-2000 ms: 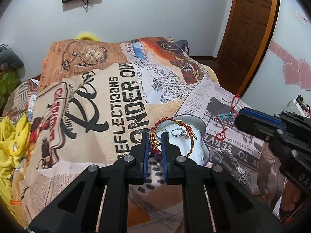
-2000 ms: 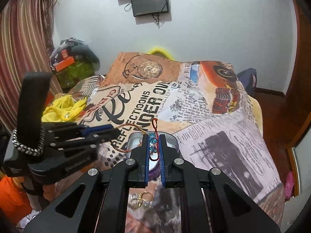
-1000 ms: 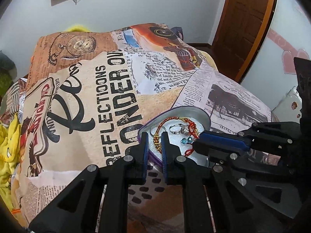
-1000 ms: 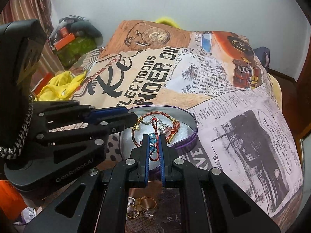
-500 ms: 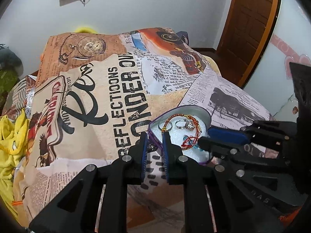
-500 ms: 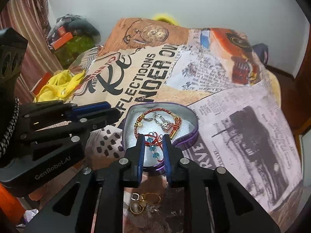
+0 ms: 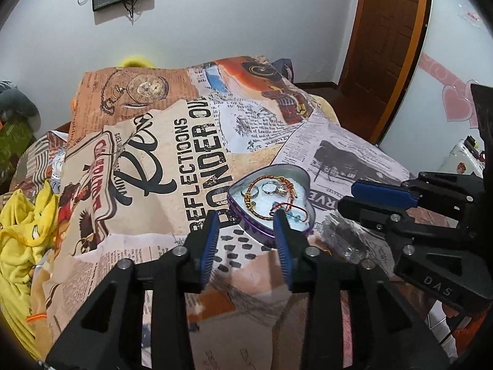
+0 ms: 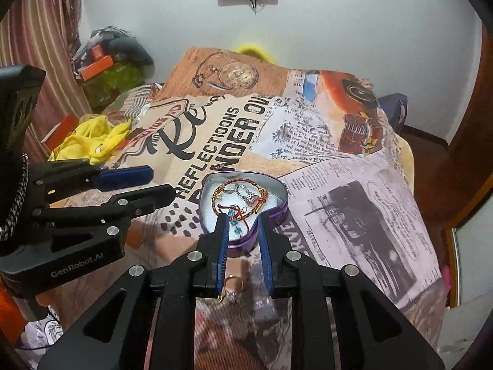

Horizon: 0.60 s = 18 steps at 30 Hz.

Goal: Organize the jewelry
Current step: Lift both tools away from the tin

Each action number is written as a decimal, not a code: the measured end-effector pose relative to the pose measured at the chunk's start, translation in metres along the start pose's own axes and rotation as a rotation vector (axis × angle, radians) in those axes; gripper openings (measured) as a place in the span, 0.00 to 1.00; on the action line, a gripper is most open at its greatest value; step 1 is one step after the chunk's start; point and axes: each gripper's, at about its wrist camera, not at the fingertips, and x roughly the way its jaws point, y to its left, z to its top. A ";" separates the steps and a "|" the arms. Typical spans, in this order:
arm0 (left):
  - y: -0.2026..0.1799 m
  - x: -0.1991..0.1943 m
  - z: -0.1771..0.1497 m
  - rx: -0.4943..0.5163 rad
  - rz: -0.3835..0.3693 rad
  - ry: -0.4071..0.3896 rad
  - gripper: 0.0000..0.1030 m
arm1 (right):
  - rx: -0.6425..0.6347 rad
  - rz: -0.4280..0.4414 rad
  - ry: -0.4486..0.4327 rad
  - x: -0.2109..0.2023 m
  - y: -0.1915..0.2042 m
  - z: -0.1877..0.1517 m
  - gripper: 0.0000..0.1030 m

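A purple heart-shaped tin (image 7: 303, 180) (image 8: 279, 214) lies on the printed bedspread. In it lie a red-and-gold beaded bracelet (image 7: 251, 197) (image 8: 234, 182), a silver ring (image 7: 272, 188) (image 8: 246, 195) and a red cord bracelet with blue beads (image 7: 291, 211) (image 8: 235, 219). My left gripper (image 7: 246, 215) is open and empty, just in front of the tin. My right gripper (image 8: 243, 217) is open and empty, over the tin's near edge. Gold rings (image 8: 232, 286) lie on the bedspread between the right gripper's fingers.
The bed is covered by a newspaper-print bedspread (image 7: 148, 160). A yellow cloth (image 7: 21, 215) (image 8: 92, 141) lies at its left side. A brown door (image 7: 391, 30) stands at the back right. A cluttered pile (image 8: 111, 61) sits by the curtain.
Both grippers opened and drew back from the tin. The beaded bracelet and the red cord bracelet with blue beads now lie loose in the tin.
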 end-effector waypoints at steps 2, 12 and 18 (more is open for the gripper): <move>-0.002 -0.005 -0.001 0.004 0.000 -0.001 0.36 | 0.001 -0.005 -0.005 -0.006 0.001 -0.003 0.18; -0.009 -0.018 -0.020 0.008 0.001 0.026 0.38 | 0.021 -0.041 -0.007 -0.025 -0.005 -0.022 0.30; -0.013 -0.005 -0.037 0.012 -0.008 0.081 0.38 | 0.041 -0.053 0.030 -0.023 -0.013 -0.040 0.30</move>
